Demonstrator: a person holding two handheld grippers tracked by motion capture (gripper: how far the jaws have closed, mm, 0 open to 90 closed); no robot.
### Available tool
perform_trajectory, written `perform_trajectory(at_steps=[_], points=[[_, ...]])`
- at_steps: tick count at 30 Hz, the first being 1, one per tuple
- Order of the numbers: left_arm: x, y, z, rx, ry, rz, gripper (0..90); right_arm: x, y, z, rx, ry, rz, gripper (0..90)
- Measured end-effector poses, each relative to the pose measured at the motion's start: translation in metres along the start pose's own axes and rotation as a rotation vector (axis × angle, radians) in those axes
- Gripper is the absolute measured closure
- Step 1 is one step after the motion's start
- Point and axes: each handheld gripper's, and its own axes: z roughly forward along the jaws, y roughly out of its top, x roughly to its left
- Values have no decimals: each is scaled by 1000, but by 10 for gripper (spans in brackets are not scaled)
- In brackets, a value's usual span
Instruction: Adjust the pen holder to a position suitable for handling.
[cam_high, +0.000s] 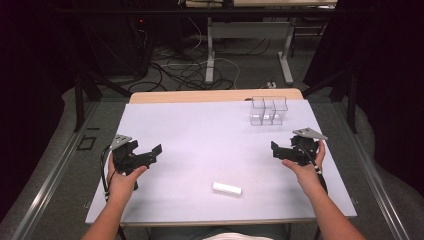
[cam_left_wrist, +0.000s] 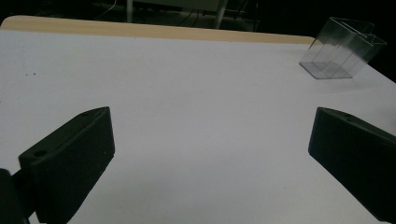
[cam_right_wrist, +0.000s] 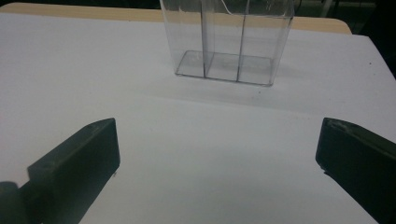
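A small white cylinder (cam_high: 227, 188) lies flat near the table's front edge, between the two hands. A clear plastic box with three compartments (cam_high: 268, 110) stands at the back right; it also shows at the upper right in the left gripper view (cam_left_wrist: 342, 49) and straight ahead in the right gripper view (cam_right_wrist: 227, 39). My left gripper (cam_high: 145, 150) is held at the table's left, open, with bare tabletop between its jaws (cam_left_wrist: 212, 140). My right gripper (cam_high: 281, 149) is at the right, below the box, open and holding nothing (cam_right_wrist: 217, 149).
The white tabletop (cam_high: 200, 140) has a wooden strip along its far edge (cam_high: 215, 95). Behind the table, cables (cam_high: 180, 70) lie on the floor beside a metal desk frame (cam_high: 250, 45). Dark curtains flank both sides.
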Motion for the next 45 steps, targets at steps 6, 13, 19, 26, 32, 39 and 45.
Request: perform_trajectory(at_steps=[6, 13, 19, 26, 32, 39, 45], points=[[-3, -1, 1, -6, -4, 20, 3, 0, 4, -1, -43, 63, -1, 20], [-5, -2, 2, -13, 0, 33, 3, 1, 14, 6, -42, 87, -26, 90], [-6, -4, 2, -11, 16, 39, 4, -4, 36, 8, -22, 58, -6, 191], [-4, -5, 2, -15, 25, 35, 5, -8, 58, 16, 34, 66, -37, 197], [-3, -5, 2, -13, 30, 31, 10, -10, 77, 24, 68, 51, -51, 252], [-2, -5, 3, -12, 32, 33, 12, -10, 97, 37, 109, 30, -58, 280], [-2, -5, 3, -13, 34, 34, 13, -9, 115, 47, 149, 15, -54, 325]])
